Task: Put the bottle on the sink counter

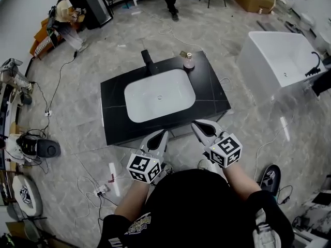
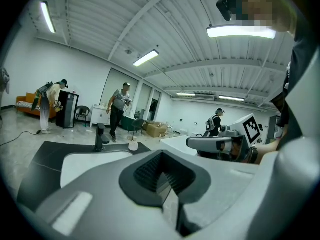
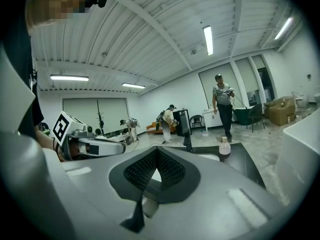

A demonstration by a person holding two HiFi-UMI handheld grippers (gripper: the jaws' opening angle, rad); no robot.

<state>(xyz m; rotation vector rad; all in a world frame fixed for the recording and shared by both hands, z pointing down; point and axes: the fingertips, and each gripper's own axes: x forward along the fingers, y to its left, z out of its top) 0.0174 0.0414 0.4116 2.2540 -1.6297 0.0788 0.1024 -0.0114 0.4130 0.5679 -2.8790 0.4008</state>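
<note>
The bottle stands upright on the desk, behind the basin (right rear corner). Left tool and right tool are positioned in front of the basin, jaws together, empty.

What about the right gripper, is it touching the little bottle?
Apart. The head view shows the right gripper at the near edge of the counter and the bottle at the far edge, with the sink between.
</note>
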